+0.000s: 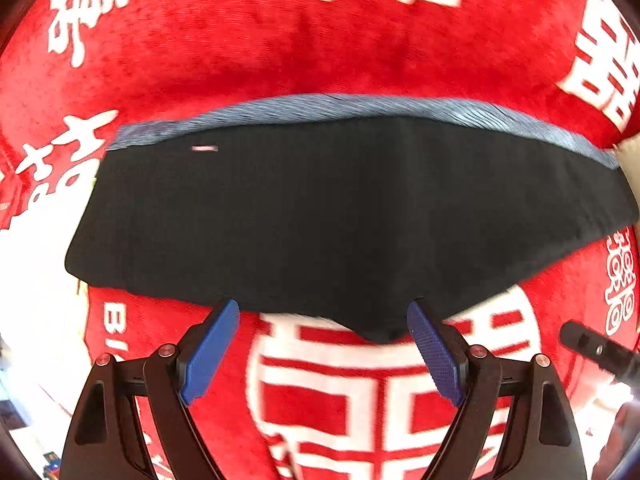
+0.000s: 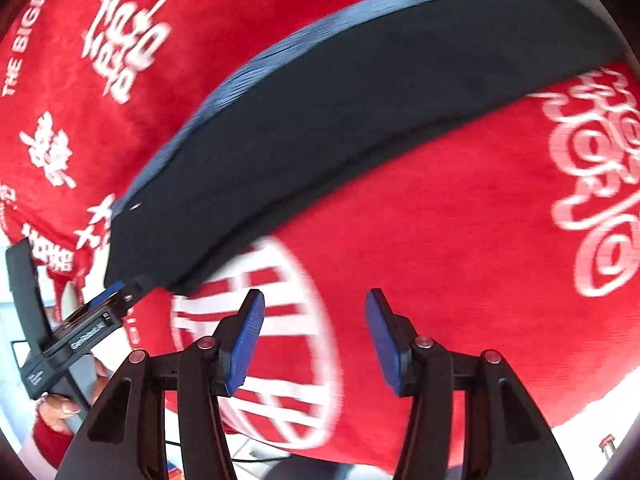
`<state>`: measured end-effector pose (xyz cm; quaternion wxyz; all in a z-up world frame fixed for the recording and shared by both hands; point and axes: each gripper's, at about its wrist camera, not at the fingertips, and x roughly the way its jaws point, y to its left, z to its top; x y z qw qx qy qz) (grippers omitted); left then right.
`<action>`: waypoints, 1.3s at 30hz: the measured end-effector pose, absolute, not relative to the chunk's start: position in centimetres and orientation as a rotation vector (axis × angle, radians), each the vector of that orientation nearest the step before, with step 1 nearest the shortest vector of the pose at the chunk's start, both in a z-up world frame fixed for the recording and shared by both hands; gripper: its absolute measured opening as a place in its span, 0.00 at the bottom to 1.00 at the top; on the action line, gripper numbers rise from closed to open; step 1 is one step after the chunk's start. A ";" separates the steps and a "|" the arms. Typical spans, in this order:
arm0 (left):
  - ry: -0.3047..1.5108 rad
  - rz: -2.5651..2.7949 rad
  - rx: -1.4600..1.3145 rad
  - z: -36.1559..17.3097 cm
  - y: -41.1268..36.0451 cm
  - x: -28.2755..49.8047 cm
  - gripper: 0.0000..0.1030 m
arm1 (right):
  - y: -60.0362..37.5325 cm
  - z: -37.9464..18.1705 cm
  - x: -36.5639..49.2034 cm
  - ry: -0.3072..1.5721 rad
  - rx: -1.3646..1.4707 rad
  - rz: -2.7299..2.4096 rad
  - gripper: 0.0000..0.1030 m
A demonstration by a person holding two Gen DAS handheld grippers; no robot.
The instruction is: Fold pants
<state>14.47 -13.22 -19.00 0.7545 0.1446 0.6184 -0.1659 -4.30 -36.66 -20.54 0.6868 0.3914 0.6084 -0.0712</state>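
Observation:
The dark pants [image 1: 340, 208] lie folded into a wide flat band on the red cloth, with their blue waistband [image 1: 360, 106] along the far edge. My left gripper [image 1: 323, 312] is open just above the pants' near edge, and its blue pads [image 1: 212, 352] press on nothing. In the right wrist view the pants [image 2: 340, 120] run diagonally from lower left to upper right. My right gripper [image 2: 315, 298] is open over bare red cloth, short of the pants, with nothing between its fingers. The left gripper [image 2: 100, 312] also shows there, at the pants' lower left corner.
A red cloth [image 1: 240, 40] printed with white characters covers the whole surface; it ends at the left [image 1: 36, 280] and at the lower right [image 2: 592, 420]. A hand in a red sleeve [image 2: 56, 412] holds the left gripper. The right gripper's body [image 1: 596, 350] pokes in at the right.

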 end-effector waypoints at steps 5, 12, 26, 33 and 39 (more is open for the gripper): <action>1.360 -0.337 0.262 -20.4 -10.8 16.9 0.85 | -32.4 -21.7 -0.4 1.322 0.971 -0.042 0.55; 1.366 -0.368 0.248 -21.6 -9.3 17.7 0.85 | -29.1 -23.7 2.3 1.268 1.087 0.064 0.55; 1.365 -0.487 0.247 -22.6 -12.7 19.2 0.85 | -31.2 -27.3 2.2 1.166 1.414 -0.018 0.09; 1.345 -0.571 0.415 -24.0 -14.1 15.4 0.85 | -29.8 -25.0 1.0 1.225 1.214 -0.008 0.06; 1.374 -0.542 0.355 -25.0 -13.6 16.1 0.92 | -29.7 -26.3 0.7 1.285 1.122 -0.026 0.05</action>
